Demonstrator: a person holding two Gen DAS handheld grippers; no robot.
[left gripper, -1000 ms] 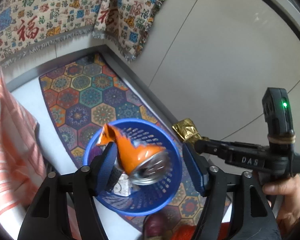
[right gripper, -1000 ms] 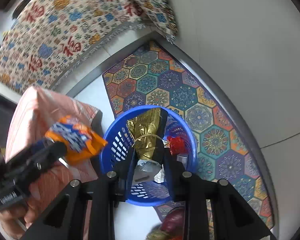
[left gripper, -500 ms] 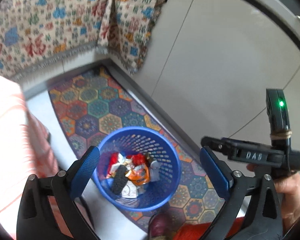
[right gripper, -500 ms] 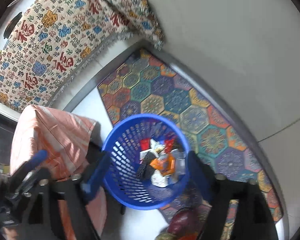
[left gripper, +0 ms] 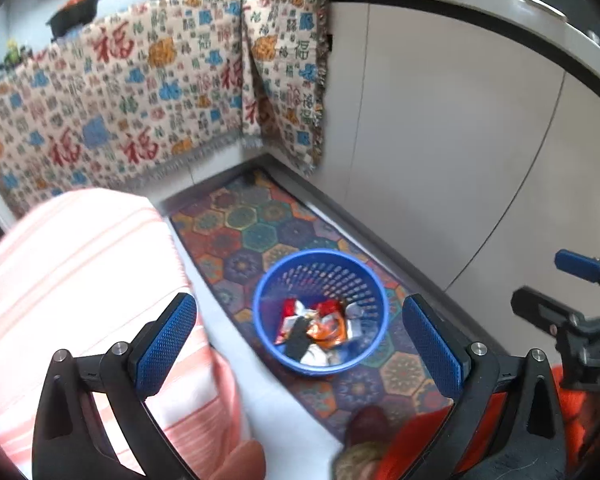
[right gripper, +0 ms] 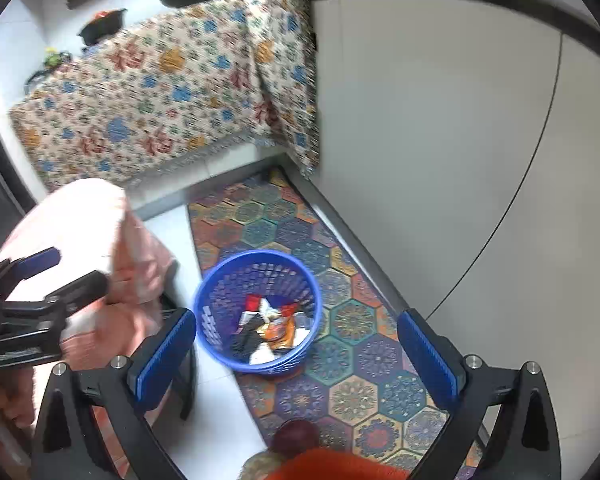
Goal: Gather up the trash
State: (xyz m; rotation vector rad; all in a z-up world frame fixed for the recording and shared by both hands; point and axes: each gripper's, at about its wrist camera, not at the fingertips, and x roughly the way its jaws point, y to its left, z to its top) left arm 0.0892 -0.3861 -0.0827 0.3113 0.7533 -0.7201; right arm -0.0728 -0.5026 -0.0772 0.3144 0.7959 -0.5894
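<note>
A blue perforated basket (left gripper: 320, 253) (right gripper: 256, 255) stands on the patterned rug below both grippers. In it lies the trash (left gripper: 320, 328) (right gripper: 270, 326): an orange packet, red and white wrappers and a dark piece. My left gripper (left gripper: 297, 302) hangs well above the basket, wide open with nothing between its blue pads. My right gripper (right gripper: 296, 314) is beside it at a similar height; its jaws are opening and nothing is between them. Each gripper also shows at the edge of the other's view: the right gripper (left gripper: 548, 282), the left gripper (right gripper: 74, 270).
A pink striped cloth (left gripper: 80, 272) (right gripper: 84, 232) covers a seat left of the basket. The hexagon rug (left gripper: 252, 232) (right gripper: 340, 320) runs along white cabinet fronts (left gripper: 440, 140). A printed cloth (left gripper: 120, 112) drapes the far counter, with pans on top. A person's foot (left gripper: 368, 420) is at the bottom.
Both grippers let go: the orange packet and the gold wrapper dropped into the basket. Both jaws opened wide and both grippers rose away, so the basket looks smaller and the counter has come into view.
</note>
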